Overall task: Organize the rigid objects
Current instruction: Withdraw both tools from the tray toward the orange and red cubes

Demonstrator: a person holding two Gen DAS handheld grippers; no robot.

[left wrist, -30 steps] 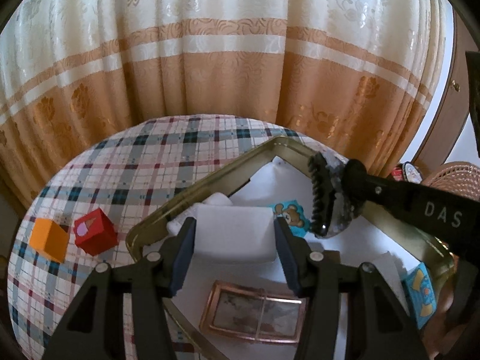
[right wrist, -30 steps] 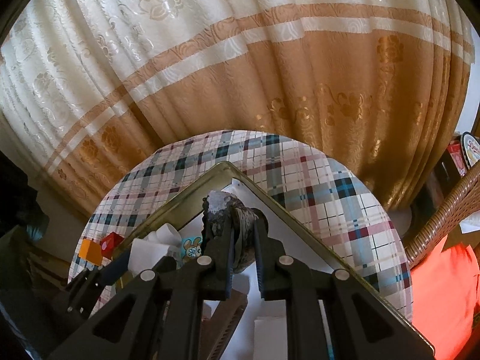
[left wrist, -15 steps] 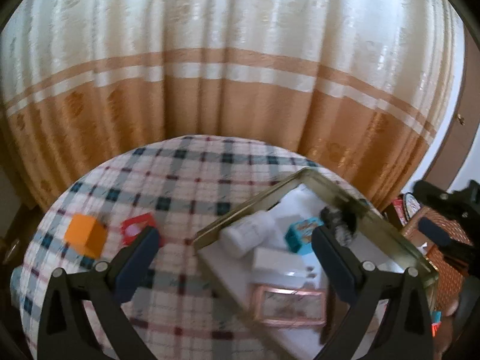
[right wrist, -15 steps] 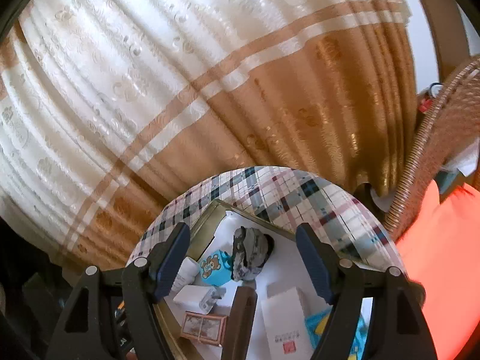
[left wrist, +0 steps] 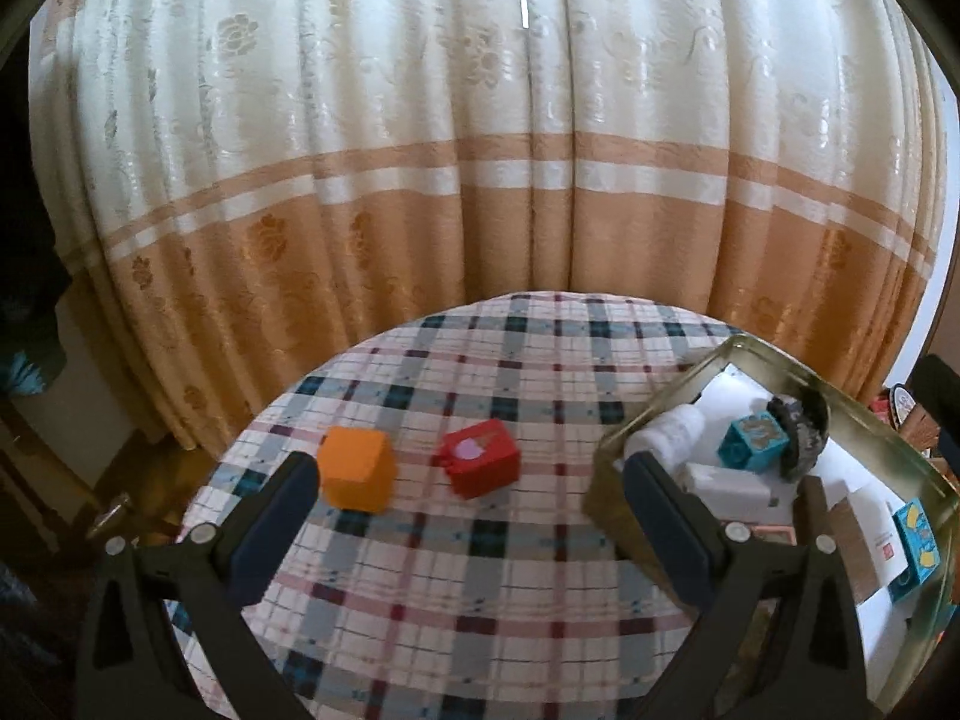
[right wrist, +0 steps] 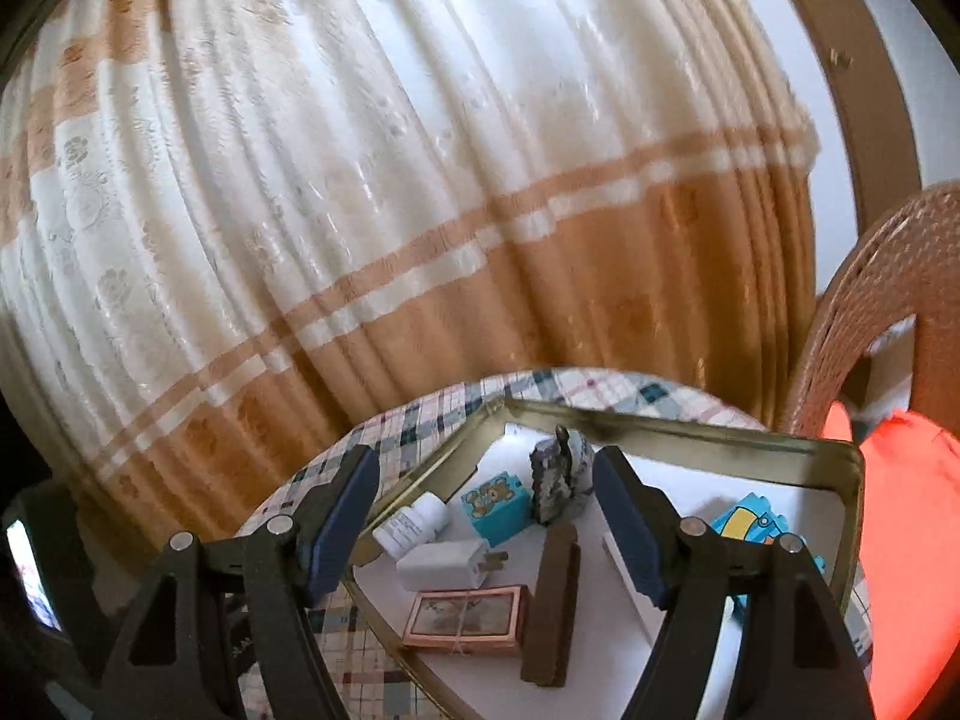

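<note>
On the plaid tablecloth (left wrist: 480,570) an orange cube (left wrist: 357,468) and a red cube (left wrist: 480,465) sit side by side. My left gripper (left wrist: 468,474) hovers over them, open wide and holding nothing. To its right is a gold tin tray (left wrist: 606,480) with a white box (left wrist: 729,483), a teal bear cube (left wrist: 753,441) and a grey mottled object (left wrist: 801,438). My right gripper (right wrist: 483,468) is open above the tray (right wrist: 660,426), back from the grey object (right wrist: 555,480). The bear cube (right wrist: 495,507), a white bottle (right wrist: 414,525), a white plug (right wrist: 444,564), a framed card (right wrist: 465,624) and a brown bar (right wrist: 552,594) lie inside.
A cream and orange curtain (left wrist: 480,210) hangs close behind the round table. A wicker chair (right wrist: 870,276) with an orange-red cushion (right wrist: 912,540) stands at the right. A blue patterned box (right wrist: 750,525) lies in the tray's right part. The table edge drops off at the left.
The left gripper let go of the white box in the tray, opened wide and swung left over the cubes. The right gripper released the grey object, opened and pulled back.
</note>
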